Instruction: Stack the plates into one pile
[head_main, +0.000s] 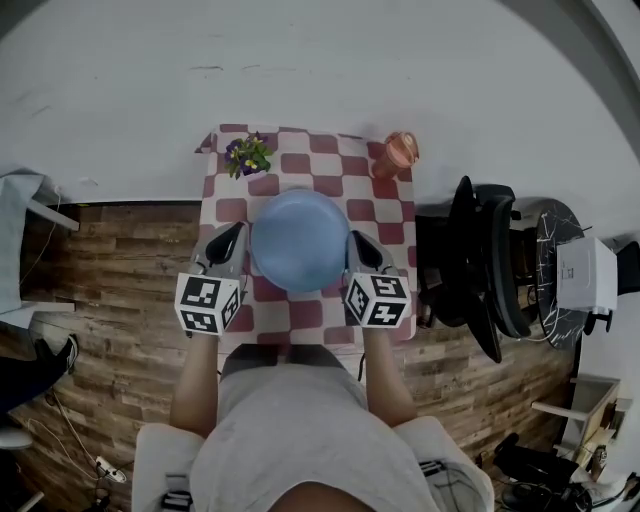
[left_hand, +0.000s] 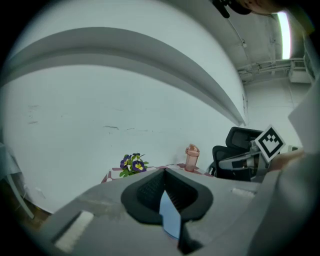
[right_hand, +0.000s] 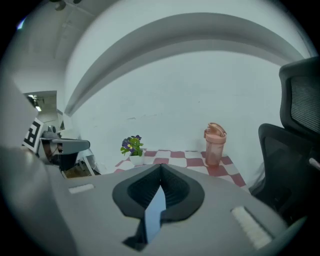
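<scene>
Plate (head_main: 298, 240): blue, over the middle of the checkered table (head_main: 392, 228), between my two grippers.
Left gripper (head_main: 238, 236): clenched on the plate's left rim, with a blue edge pinched between the jaws.
Right gripper (head_main: 356, 243): clenched on the right rim likewise.
Flowers (head_main: 247, 155), pink bottle (head_main: 398, 152): at the table's far edge.

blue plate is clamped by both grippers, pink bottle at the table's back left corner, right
No: the head view shows the pink bottle at the table's back right corner. Both the left gripper and right gripper do clamp the blue plate.
</scene>
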